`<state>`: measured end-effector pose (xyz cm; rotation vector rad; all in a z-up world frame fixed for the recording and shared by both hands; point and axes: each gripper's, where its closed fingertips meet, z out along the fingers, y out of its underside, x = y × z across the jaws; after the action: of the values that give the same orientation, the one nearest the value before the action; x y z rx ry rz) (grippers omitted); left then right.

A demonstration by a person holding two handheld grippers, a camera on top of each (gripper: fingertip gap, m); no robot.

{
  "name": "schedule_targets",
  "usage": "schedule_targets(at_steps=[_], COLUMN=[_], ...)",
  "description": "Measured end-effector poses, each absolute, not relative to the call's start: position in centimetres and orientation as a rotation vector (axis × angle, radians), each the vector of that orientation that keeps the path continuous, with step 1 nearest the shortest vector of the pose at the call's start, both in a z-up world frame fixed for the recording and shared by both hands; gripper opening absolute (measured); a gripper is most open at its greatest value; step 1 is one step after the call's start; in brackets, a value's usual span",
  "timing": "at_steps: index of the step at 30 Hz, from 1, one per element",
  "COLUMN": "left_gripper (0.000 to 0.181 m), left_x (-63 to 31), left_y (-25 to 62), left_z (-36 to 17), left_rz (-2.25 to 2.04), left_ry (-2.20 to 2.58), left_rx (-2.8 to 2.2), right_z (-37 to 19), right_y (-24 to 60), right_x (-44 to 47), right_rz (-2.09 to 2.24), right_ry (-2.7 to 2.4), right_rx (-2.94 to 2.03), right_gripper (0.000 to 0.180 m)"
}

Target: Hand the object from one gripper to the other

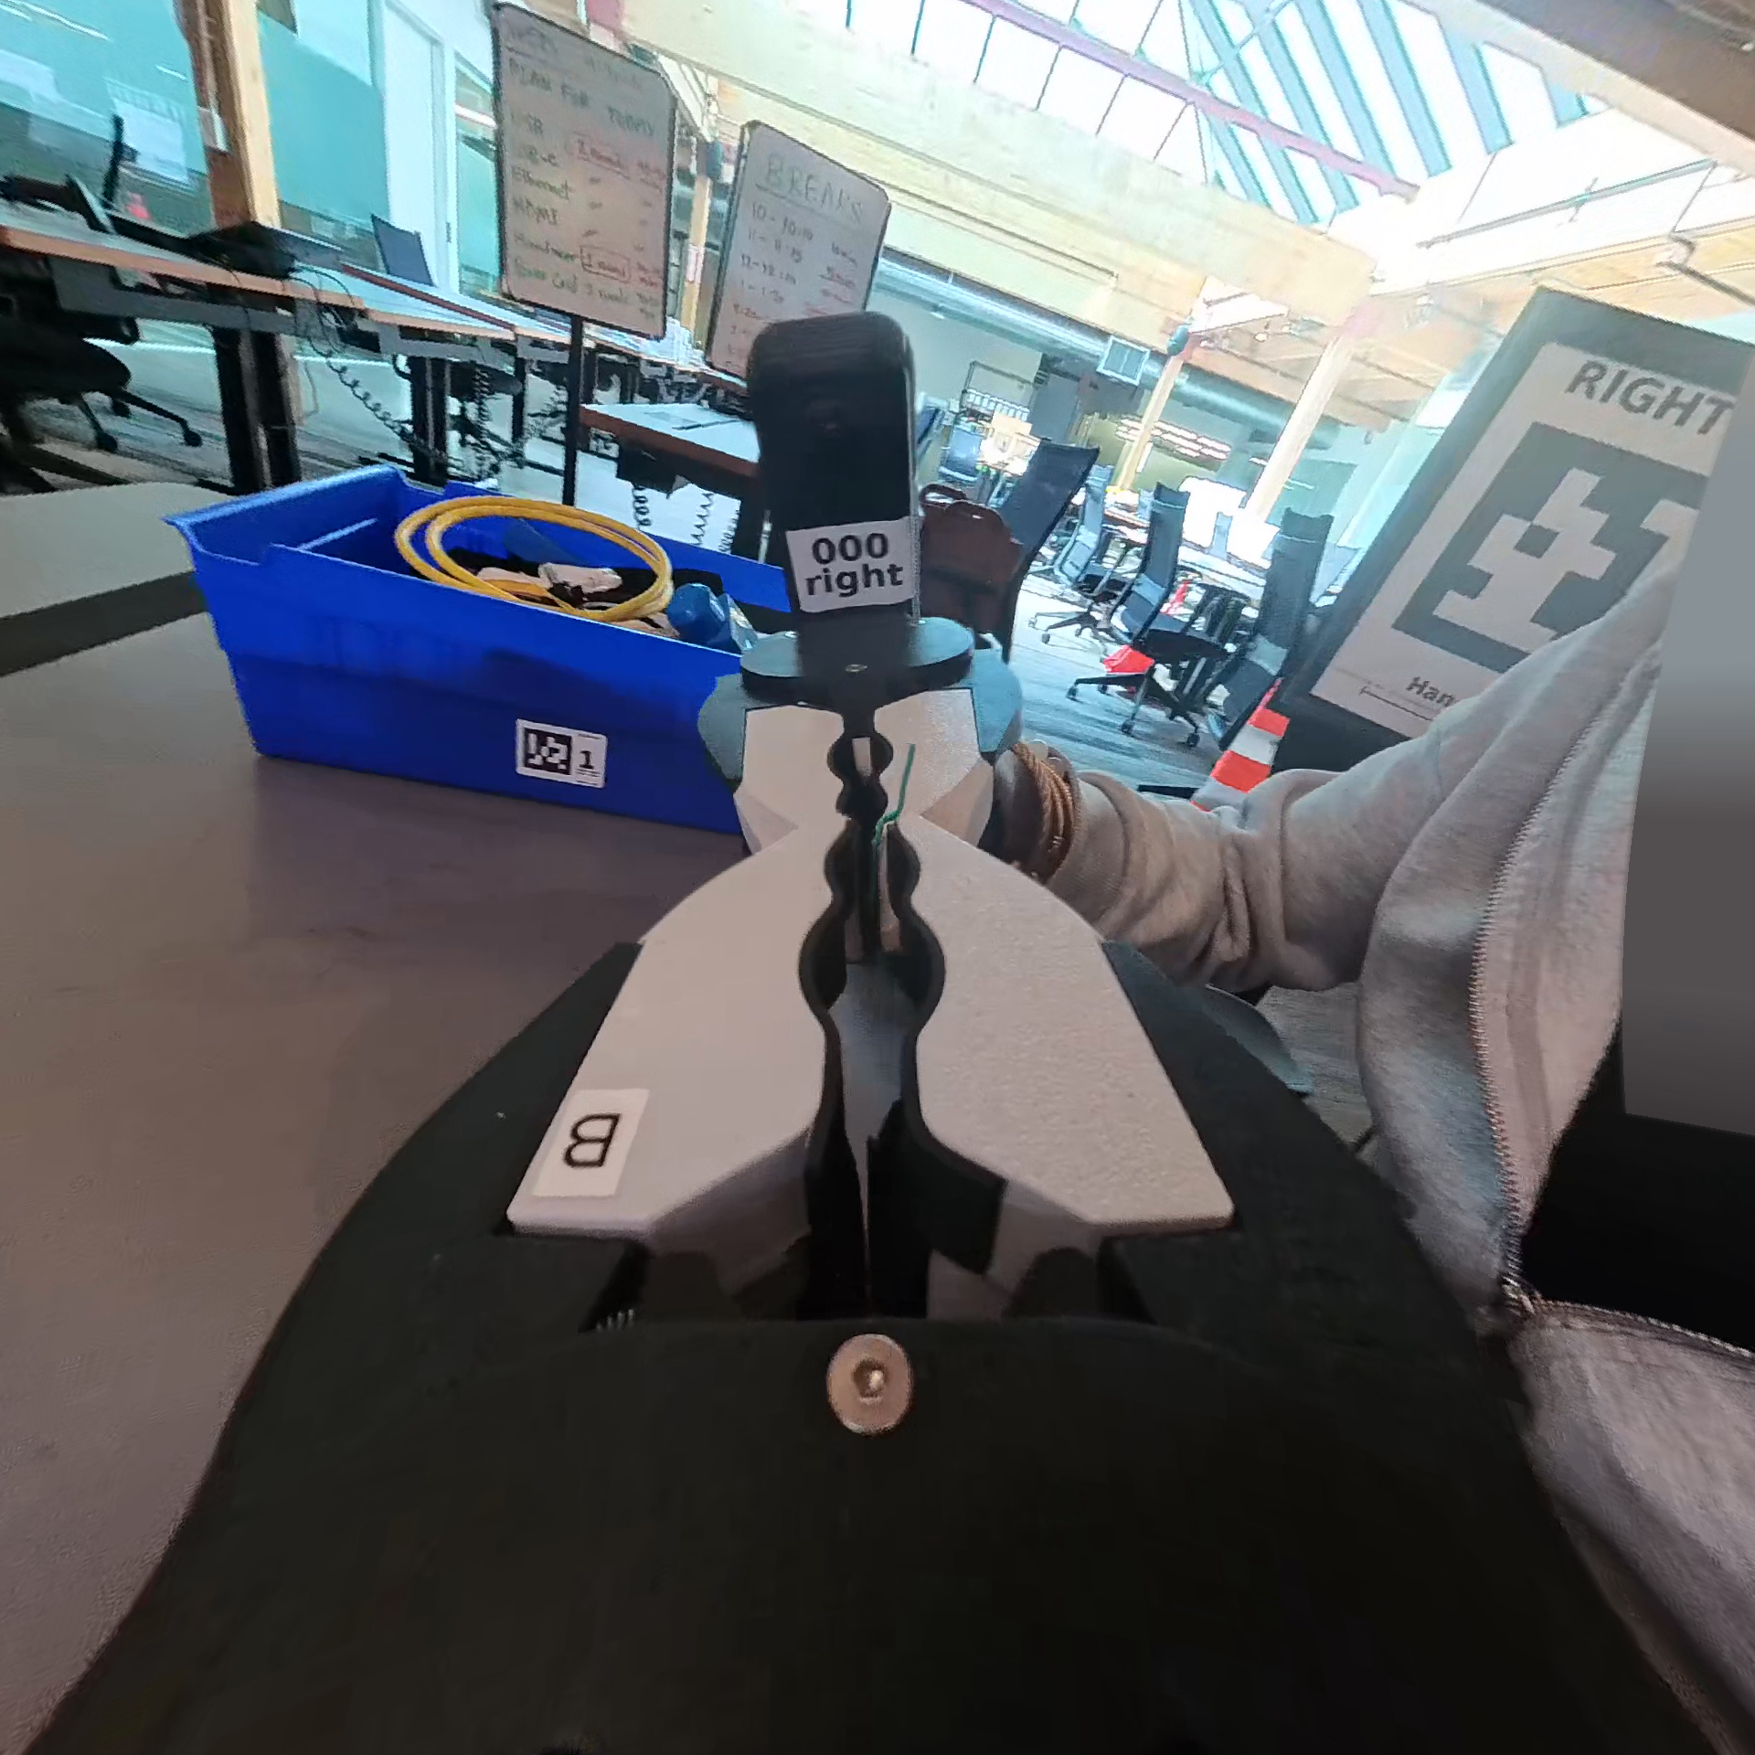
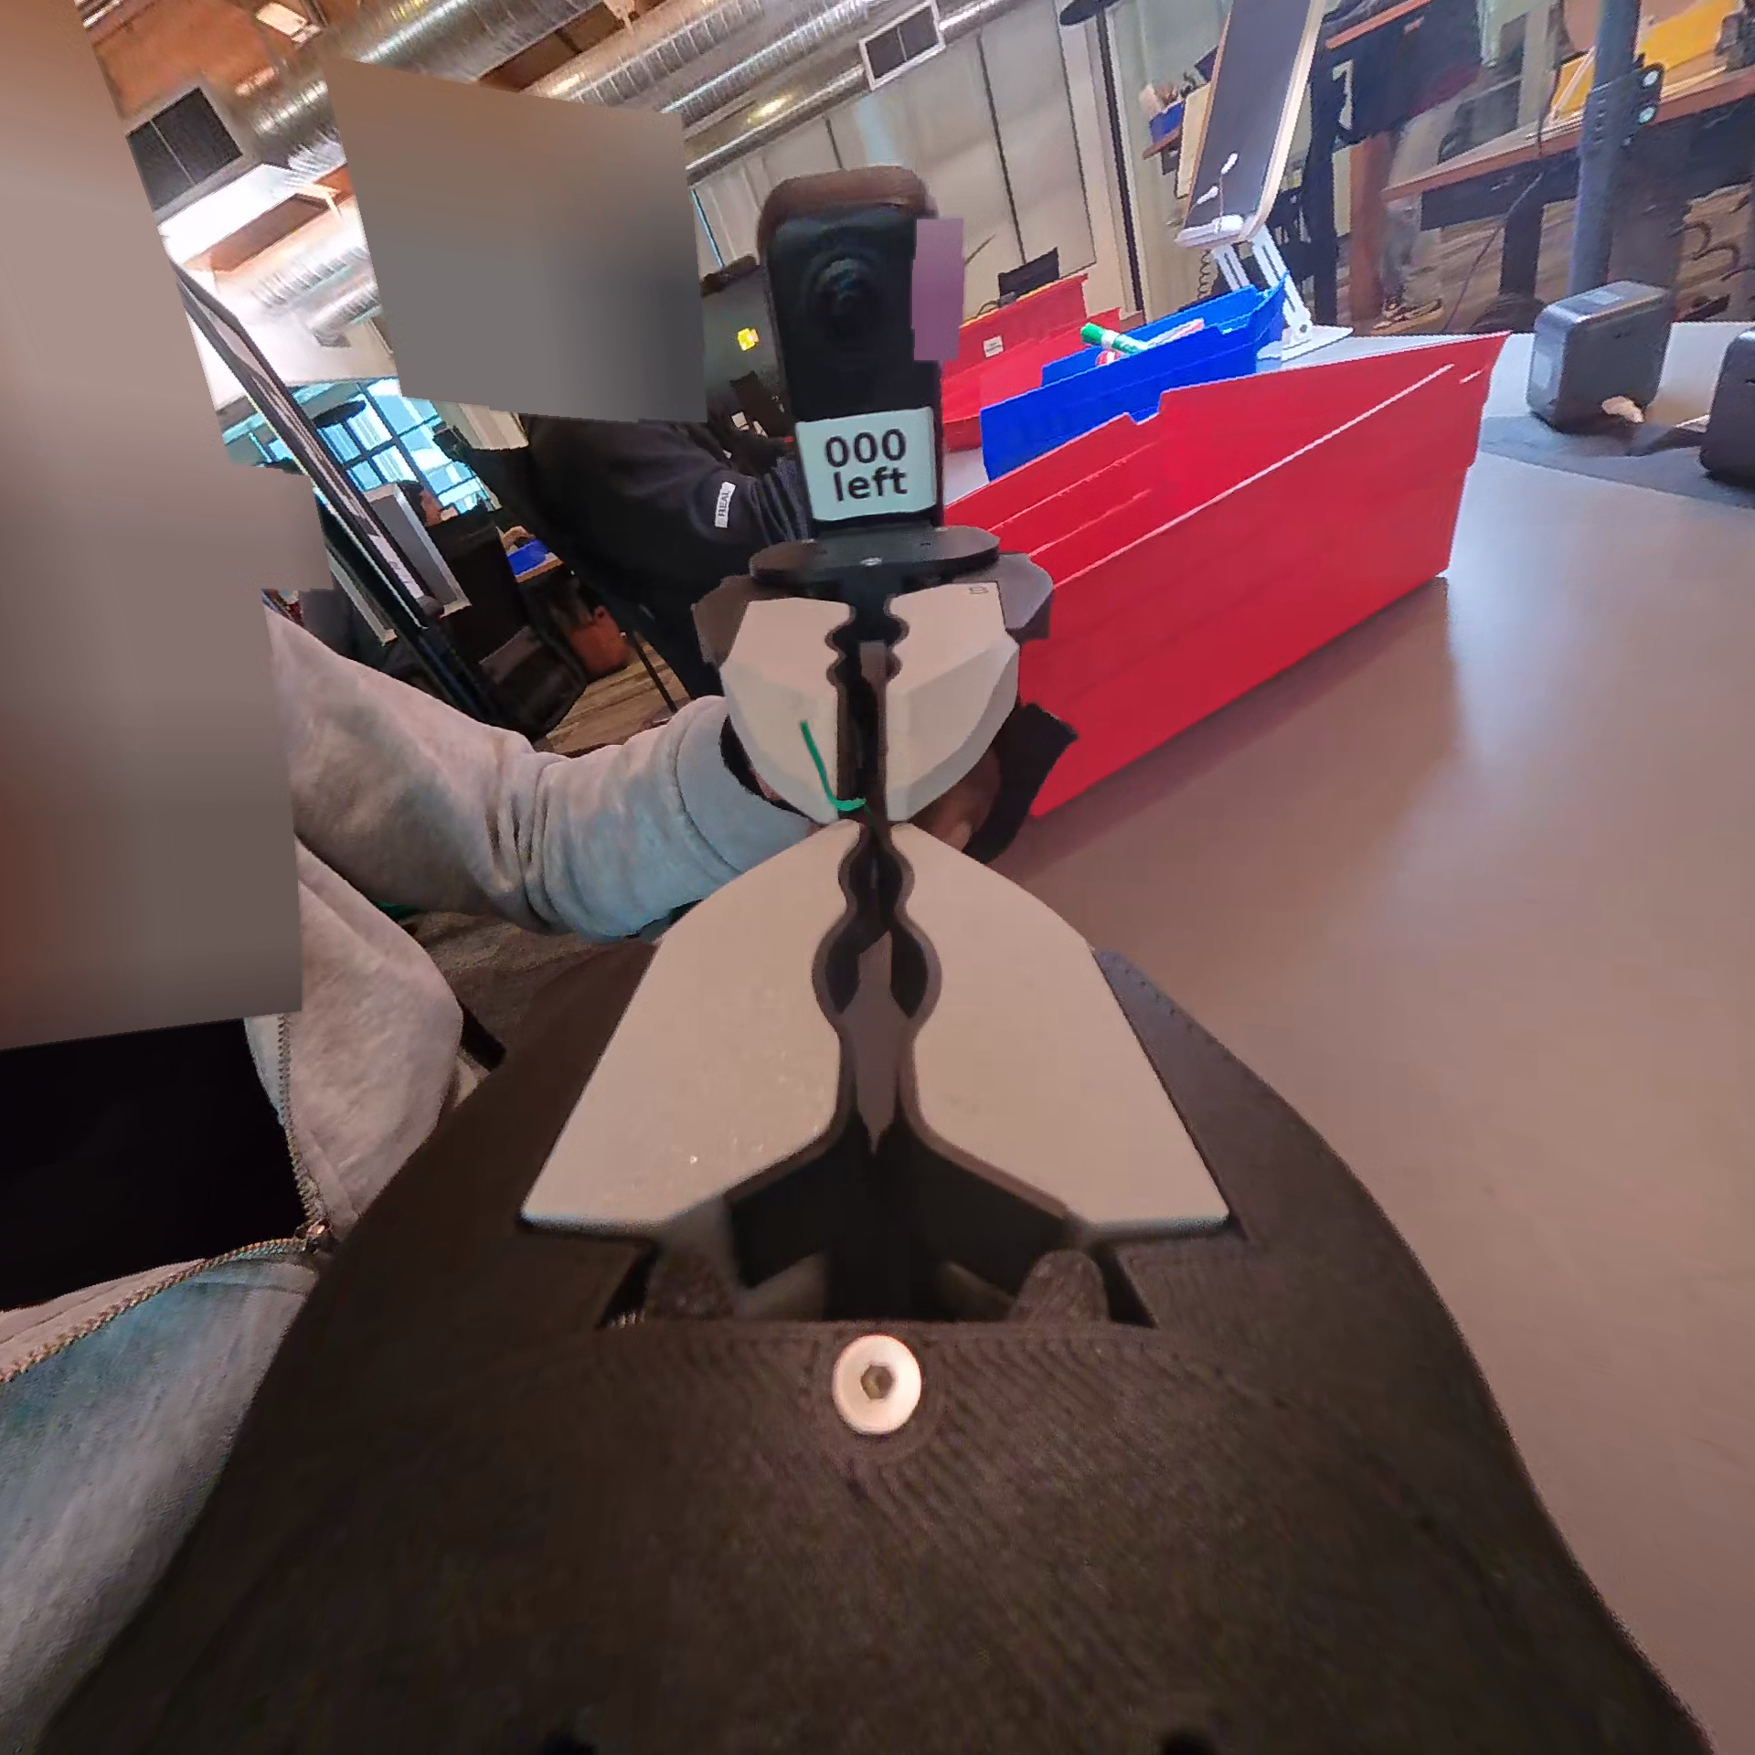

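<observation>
Both claws met tip to tip, the left claw (image 1: 869, 878) and right claw (image 2: 874, 883) each clamped together on the thin green wire (image 2: 819, 771); uneven release risked dropping it.

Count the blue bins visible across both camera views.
2. One blue bin sits on the table left of the grippers, holding coiled cables. Another blue bin sits among the red bins in the right wrist view. More may be hidden behind.
</observation>
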<state>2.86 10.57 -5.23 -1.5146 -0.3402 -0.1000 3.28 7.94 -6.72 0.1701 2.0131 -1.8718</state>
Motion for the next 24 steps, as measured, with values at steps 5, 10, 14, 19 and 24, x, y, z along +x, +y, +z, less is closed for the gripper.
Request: schedule_targets(at_steps=[5, 10, 14, 19, 24], left_gripper=[0.0, 0.0, 0.0, 0.0, 0.0], left_x=[3.1, 2.5, 2.5, 2.8, 3.3], left_y=[10.4, 9.6, 9.4, 10.1, 10.5], left_z=[-4.8, -3.9, -4.4, -6.2, -7.1], left_rz=[-0.169, -0.274, -0.384, -0.497, -0.546], left_ry=[-0.36, -0.438, -0.496, -0.572, -0.597], left_rx=[-1.482, -1.386, -1.384, -1.445, -1.502], right_z=[-6.3, -4.9, -3.1, -4.0, -5.8], right_y=[7.9, 8.5, 10.0, 10.2, 9.6], right_x=[3.7, 3.3, 2.2, 3.0, 2.3], right_rz=[-1.882, -2.031, -2.508, -2.473, -1.99], right_ry=[1.991, 1.981, 2.347, 3.156, 3.354], right_rx=[0.144, 0.056, -0.365, -1.819, -2.366], right_gripper=[0.0, 0.023, 0.03, 0.024, 0.026])
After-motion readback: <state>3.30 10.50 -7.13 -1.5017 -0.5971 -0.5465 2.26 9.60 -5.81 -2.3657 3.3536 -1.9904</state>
